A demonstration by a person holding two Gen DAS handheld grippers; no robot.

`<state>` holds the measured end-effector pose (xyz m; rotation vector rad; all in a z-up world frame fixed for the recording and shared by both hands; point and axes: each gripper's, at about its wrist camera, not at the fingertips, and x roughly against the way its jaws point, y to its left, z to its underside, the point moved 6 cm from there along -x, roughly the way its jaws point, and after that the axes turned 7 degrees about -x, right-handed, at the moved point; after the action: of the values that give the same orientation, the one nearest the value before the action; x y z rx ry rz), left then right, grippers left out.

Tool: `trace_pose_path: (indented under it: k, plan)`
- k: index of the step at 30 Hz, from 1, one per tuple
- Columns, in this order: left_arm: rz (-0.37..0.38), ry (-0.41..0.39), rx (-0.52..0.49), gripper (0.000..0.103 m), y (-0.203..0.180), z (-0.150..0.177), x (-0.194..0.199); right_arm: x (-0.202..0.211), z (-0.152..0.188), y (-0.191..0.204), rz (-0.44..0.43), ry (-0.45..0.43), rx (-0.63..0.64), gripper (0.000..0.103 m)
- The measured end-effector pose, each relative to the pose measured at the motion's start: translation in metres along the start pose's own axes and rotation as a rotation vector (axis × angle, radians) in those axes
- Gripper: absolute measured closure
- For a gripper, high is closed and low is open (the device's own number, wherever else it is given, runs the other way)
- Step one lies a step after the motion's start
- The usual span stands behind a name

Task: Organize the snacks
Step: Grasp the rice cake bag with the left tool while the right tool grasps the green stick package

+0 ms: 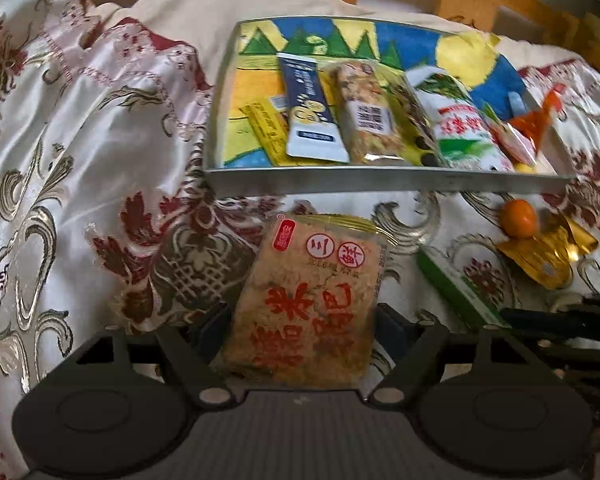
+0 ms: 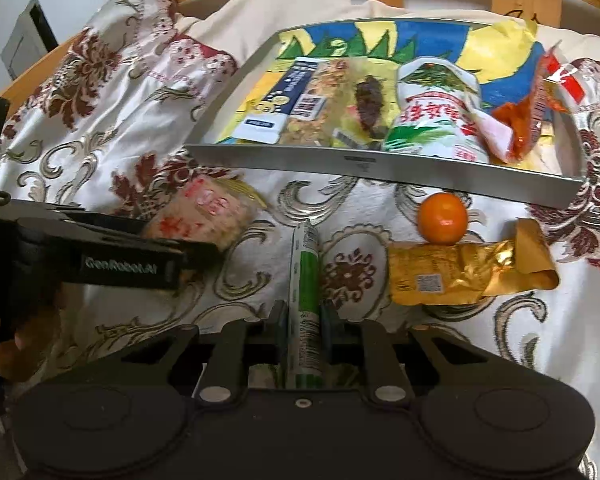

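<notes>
The tray [image 1: 380,182] sits at the far side of the bed cloth [image 1: 60,160], and it already has a row of snacks in it. Everything left to tidy lies on the cloth in front of the tray.

On the left, the rice cake pack [image 1: 308,300] lies just in front of the tray's near wall. Its long side runs from the left gripper [image 1: 304,320] up toward the tray. The jaws of this gripper stand wide, one on each side of the pack's near end, and they seem to be just beside or touching its edges. I cannot tell if they squeeze it yet.

Next, in front of the middle of the tray, lies the green stick [image 2: 306,304]. It is long and thin and also points at the tray. The right gripper [image 2: 305,332] is clamped on its near end, jaws close together.

Further right, the orange [image 2: 443,218] and the gold pack [image 2: 468,272] touch each other, near the tray's right end, with no gripper on them.

So each hand has its own snack, and the tray lies straight ahead of both
</notes>
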<state>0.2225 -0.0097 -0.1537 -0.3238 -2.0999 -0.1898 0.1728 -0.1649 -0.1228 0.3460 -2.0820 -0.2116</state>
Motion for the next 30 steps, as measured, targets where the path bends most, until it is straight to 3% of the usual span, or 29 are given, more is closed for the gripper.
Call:
trace_pose_path:
  k: [10,18,23,25,30]
  plan:
    - [-0.03,0.026,-0.035,0.015,-0.005,0.001,-0.009,-0.007,0.0,0.0,0.011,-0.009,0.017,0.078]
    - [-0.04,0.014,-0.055,0.022,-0.007,0.0,-0.006,-0.013,0.0,0.003,0.025,-0.006,0.023,0.072]
    - [-0.042,0.016,-0.058,0.022,-0.007,0.0,-0.005,-0.014,0.001,0.004,0.037,-0.012,0.042,0.076]
    - [-0.044,0.018,-0.059,0.022,-0.008,0.0,-0.005,-0.014,0.002,0.005,0.051,-0.019,0.057,0.084]
    - [-0.023,0.019,-0.057,0.023,-0.008,0.001,-0.003,-0.013,0.002,0.007,0.062,-0.035,0.087,0.084]
